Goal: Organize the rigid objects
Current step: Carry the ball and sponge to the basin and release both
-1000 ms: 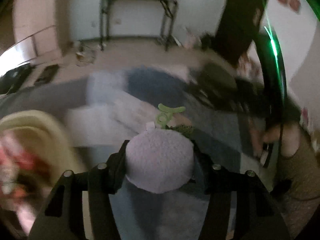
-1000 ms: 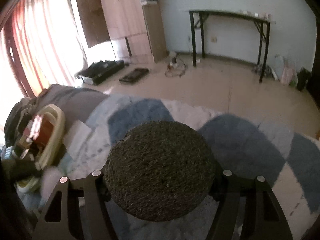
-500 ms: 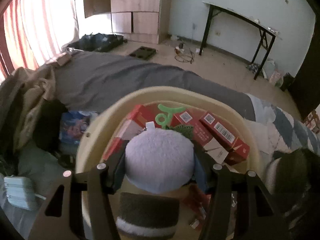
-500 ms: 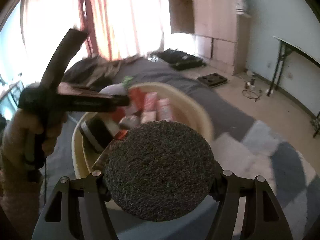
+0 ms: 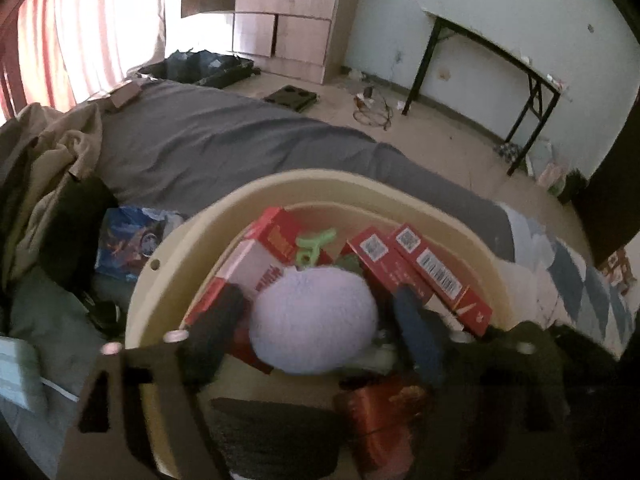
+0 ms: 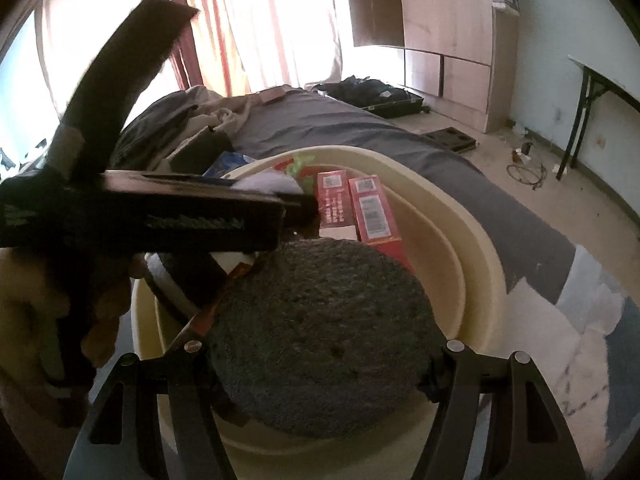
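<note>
A cream plastic basin (image 5: 360,188) sits on the bed and holds several red boxes (image 5: 424,264). My left gripper (image 5: 316,320) is shut on a pale lilac round fuzzy piece (image 5: 312,316) with a green loop (image 5: 312,244), held over the basin's inside. My right gripper (image 6: 320,344) is shut on a dark grey-green round fuzzy piece (image 6: 324,332), held over the basin's near rim (image 6: 476,240). The left gripper's body (image 6: 160,212) crosses the right wrist view, just left of the red boxes (image 6: 356,208).
The basin rests on a grey sheet (image 5: 224,140) with crumpled clothes (image 5: 44,168) and a blue packet (image 5: 128,240) to its left. A checked blue and white blanket (image 6: 592,312) lies to the right. A wooden cabinet (image 5: 288,20) and black table (image 5: 492,64) stand beyond.
Both grippers swung left from the checked blanket to the basin, still holding their fuzzy pieces. Over the last half second both have dropped lower and closer to the basin.
</note>
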### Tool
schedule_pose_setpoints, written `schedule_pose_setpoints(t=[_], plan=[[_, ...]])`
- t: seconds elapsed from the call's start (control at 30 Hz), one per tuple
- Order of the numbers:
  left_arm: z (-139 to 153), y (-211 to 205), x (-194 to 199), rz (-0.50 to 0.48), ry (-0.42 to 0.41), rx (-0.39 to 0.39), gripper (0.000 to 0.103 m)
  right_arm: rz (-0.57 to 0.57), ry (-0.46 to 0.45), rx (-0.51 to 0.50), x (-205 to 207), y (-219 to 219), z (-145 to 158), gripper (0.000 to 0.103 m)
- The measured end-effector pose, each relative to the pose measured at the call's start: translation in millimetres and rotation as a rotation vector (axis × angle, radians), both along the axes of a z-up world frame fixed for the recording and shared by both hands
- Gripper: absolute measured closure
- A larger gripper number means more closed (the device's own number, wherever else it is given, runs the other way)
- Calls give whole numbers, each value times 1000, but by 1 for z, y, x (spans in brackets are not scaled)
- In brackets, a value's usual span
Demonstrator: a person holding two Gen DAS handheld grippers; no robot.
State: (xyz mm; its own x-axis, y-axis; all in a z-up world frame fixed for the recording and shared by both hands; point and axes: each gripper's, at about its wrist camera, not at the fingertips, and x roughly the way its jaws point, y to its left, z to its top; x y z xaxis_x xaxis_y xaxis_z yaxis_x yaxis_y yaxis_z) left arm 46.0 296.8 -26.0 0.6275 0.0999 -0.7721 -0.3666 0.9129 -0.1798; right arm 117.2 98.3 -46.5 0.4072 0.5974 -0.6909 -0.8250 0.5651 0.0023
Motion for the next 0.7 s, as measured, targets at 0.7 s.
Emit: schedule_pose_setpoints(t=[0.7], plan=[[90, -115, -83, -48, -236, 86, 0, -50, -150, 35, -35, -123, -10, 0]])
